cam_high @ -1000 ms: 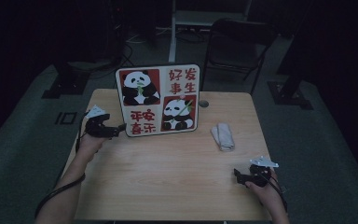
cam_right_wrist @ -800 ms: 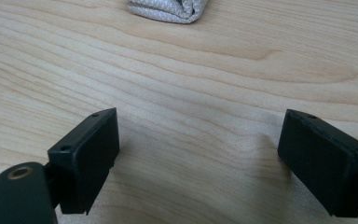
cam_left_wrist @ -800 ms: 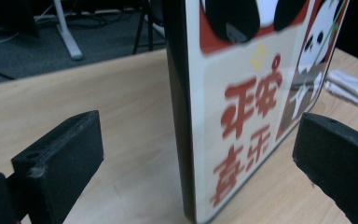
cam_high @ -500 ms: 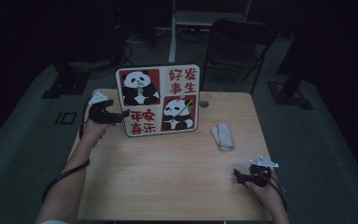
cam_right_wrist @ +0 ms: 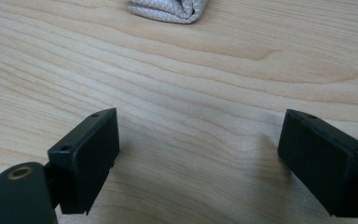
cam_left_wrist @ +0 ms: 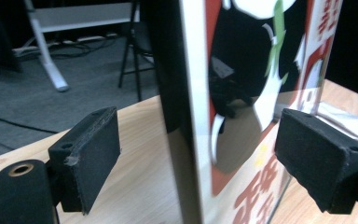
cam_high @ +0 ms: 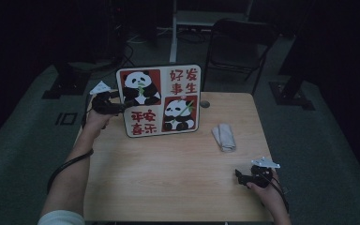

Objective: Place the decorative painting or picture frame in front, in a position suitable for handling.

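Panda board (cam_high: 158,101) standing upright at far left of table (cam_high: 168,187), its left edge sitting between left gripper (cam_high: 115,107) jaws, just been closing yet not pressing. Right gripper (cam_high: 241,176) resting near right, jaws gaping apart over bare wood. Folded cloth (cam_high: 224,137) lying right of board.

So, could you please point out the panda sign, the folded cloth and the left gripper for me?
panda sign (cam_high: 158,101): high view, middle of its printed face.
folded cloth (cam_high: 224,137): high view, middle of the fold.
left gripper (cam_left_wrist: 198,154): left gripper view, midway between its fingertips, astride the sign's edge.
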The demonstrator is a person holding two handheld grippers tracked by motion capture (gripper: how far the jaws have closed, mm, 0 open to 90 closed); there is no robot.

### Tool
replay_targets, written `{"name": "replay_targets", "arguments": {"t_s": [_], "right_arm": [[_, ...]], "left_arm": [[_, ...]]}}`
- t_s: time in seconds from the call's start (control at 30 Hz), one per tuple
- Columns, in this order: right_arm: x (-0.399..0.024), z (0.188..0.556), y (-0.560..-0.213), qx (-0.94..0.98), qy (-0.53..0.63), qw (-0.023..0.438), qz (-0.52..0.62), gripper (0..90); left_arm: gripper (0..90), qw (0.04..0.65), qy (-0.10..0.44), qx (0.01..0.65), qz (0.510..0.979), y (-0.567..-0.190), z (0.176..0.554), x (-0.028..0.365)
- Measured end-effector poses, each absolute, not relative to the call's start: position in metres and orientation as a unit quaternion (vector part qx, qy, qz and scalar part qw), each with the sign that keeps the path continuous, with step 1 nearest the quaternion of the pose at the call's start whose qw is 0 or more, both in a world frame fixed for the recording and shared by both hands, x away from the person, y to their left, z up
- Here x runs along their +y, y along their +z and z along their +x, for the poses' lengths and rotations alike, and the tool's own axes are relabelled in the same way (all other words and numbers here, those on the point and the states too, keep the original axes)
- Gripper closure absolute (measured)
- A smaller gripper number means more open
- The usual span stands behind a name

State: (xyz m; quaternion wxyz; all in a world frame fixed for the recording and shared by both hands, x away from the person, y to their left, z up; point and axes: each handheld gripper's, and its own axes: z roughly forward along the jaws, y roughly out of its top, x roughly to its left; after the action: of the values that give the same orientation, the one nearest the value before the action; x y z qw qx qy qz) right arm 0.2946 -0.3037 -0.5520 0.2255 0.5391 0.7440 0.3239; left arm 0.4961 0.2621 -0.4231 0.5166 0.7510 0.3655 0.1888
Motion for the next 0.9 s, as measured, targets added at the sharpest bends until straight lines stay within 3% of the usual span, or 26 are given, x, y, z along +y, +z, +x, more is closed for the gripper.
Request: {"name": "replay_targets", "arguments": {"t_s": [0.1,0.23,0.43,0.9], "right_arm": [[-0.304,0.295,-0.552,0.744,0.324,0.226,0.539,12.0],[-0.304,0.295,-0.552,0.744,0.324,0.226,0.539,12.0],[-0.304,0.295,-0.552,0.744,0.324,0.226,0.539,12.0],[-0.304,0.295,-0.552,0.744,0.324,0.226,0.539,12.0]], "left_arm": [[18.1,0.517,0.178,0.362,0.755,-0.427,0.498,0.259],[34.3,0.522,0.159,0.352,0.760,-0.436,0.497,0.257],[40.4,0.521,0.153,0.363,0.757,-0.442,0.497,0.257],[65.2,0.566,0.107,0.331,0.747,-0.447,0.477,0.270]]}}
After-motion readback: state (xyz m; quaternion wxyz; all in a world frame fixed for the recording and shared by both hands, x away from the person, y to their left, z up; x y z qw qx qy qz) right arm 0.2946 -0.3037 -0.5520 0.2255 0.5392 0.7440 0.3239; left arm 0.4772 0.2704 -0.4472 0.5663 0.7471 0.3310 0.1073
